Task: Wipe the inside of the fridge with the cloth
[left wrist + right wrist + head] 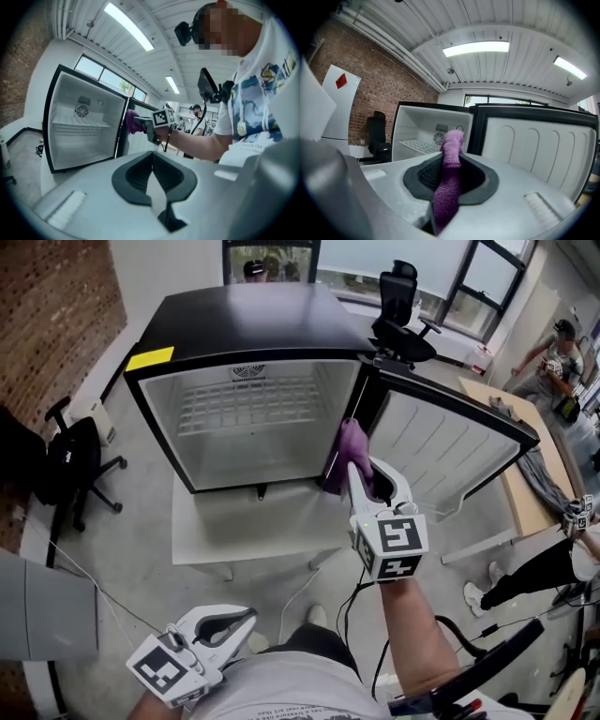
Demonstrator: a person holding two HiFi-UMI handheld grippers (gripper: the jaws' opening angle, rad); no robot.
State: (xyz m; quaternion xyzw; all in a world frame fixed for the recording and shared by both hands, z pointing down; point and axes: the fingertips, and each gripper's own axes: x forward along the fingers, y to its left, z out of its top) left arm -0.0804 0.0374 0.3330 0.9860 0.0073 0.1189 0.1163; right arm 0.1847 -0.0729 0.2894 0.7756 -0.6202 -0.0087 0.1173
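Note:
A small black fridge stands open on a low white table, its white inside showing a wire shelf. Its door hangs open to the right. My right gripper is shut on a purple cloth, which it holds at the fridge's right front edge by the hinge. The right gripper view shows the cloth clamped between the jaws, its end sticking up. Low at the left near my body, my left gripper is shut with nothing in it; the left gripper view shows its jaws touching.
The white table carries the fridge. A black office chair stands at the left by the brick wall, another behind the fridge. A wooden table with grey fabric is at the right. People stand at the far right. Cables run across the floor.

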